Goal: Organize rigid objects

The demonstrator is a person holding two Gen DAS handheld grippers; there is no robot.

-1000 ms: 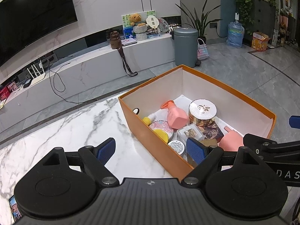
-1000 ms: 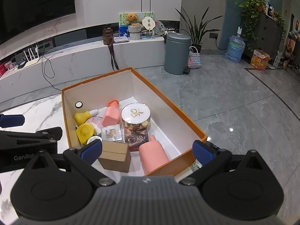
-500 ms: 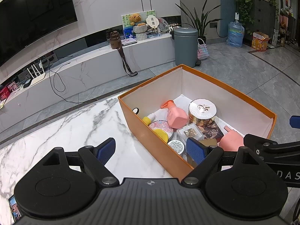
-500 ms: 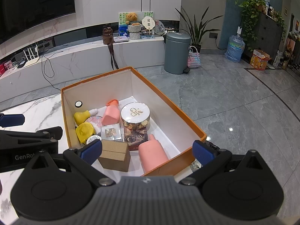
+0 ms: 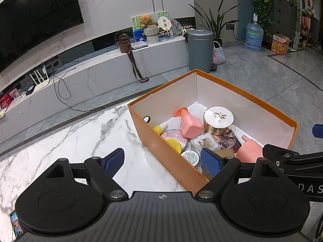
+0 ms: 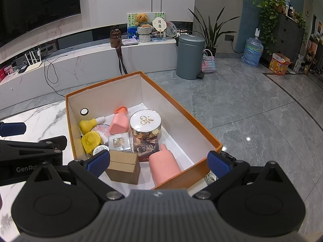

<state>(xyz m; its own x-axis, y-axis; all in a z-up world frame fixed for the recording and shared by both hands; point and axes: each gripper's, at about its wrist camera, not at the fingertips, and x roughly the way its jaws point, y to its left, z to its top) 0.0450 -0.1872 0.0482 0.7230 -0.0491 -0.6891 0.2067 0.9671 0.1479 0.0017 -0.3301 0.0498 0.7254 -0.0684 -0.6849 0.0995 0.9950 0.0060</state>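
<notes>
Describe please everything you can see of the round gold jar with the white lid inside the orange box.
The round gold jar is short and wide, with shiny gold metallic-looking sides and a flat white lid bearing a gold emblem. It is closed and stands upright on the white floor of the orange box, near its middle. A pink pump bottle lies against its left side; a dark patterned flat box is just in front, seemingly touching.

An orange box of cosmetics, including a pink pump bottle and a gold-lidded round jar, sits on a marble table before the left gripper, its jaws spread wide.
</notes>
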